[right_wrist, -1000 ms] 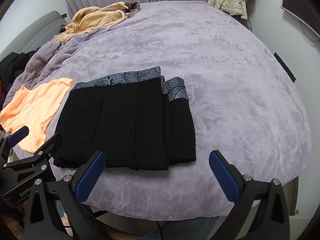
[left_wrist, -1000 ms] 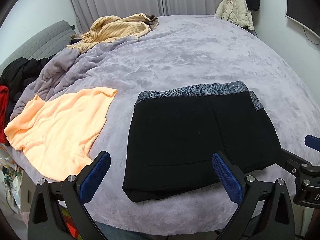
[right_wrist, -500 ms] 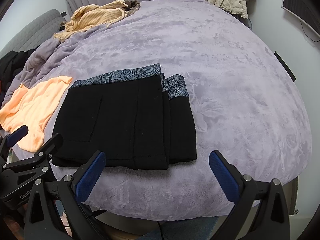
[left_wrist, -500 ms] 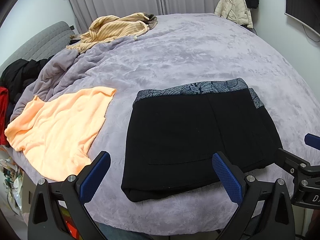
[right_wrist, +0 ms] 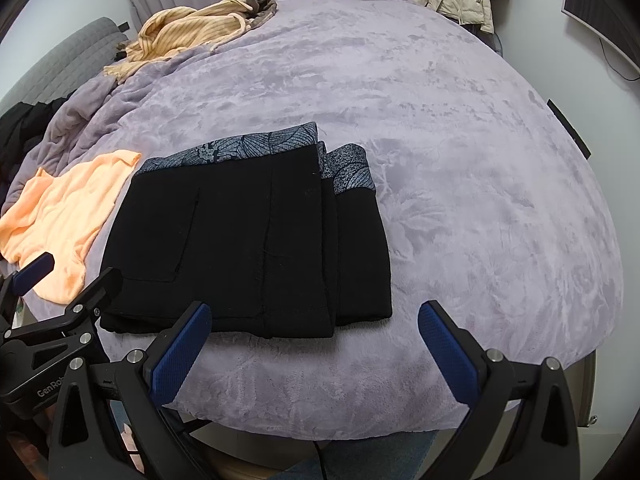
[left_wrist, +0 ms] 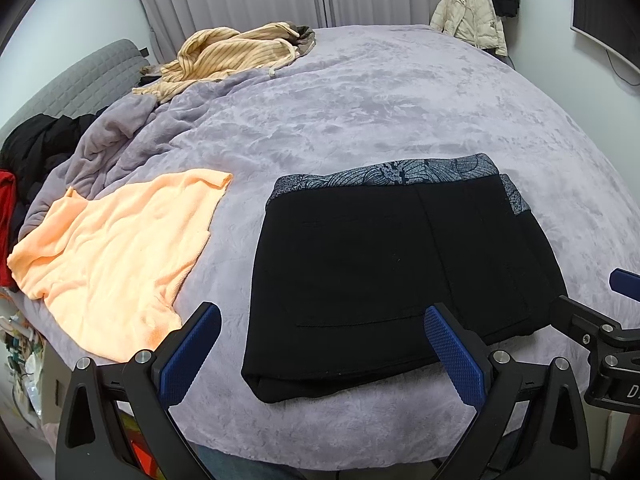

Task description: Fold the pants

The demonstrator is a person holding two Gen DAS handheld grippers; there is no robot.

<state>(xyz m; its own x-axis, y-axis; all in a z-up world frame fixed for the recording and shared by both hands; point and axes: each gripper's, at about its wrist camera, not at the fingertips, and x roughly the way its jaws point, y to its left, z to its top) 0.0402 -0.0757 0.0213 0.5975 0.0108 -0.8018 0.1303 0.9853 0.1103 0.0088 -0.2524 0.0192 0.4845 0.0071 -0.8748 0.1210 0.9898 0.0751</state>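
Note:
The black pants (left_wrist: 384, 264) with a grey patterned waistband lie folded into a flat rectangle on the purple bed, near its front edge; they also show in the right wrist view (right_wrist: 248, 240). My left gripper (left_wrist: 320, 356) is open and empty, held just in front of the pants' near edge. My right gripper (right_wrist: 316, 356) is open and empty, held in front of the pants' right near corner. Each gripper shows at the edge of the other's view.
An orange top (left_wrist: 116, 256) lies flat left of the pants. A striped tan garment (left_wrist: 236, 60) lies at the far side of the bed (left_wrist: 400, 100). Dark and red clothes (left_wrist: 24, 160) are piled at the left. A cream jacket (left_wrist: 472, 20) hangs at the back.
Both grippers have drawn back slightly from the pants; the pants lie as before.

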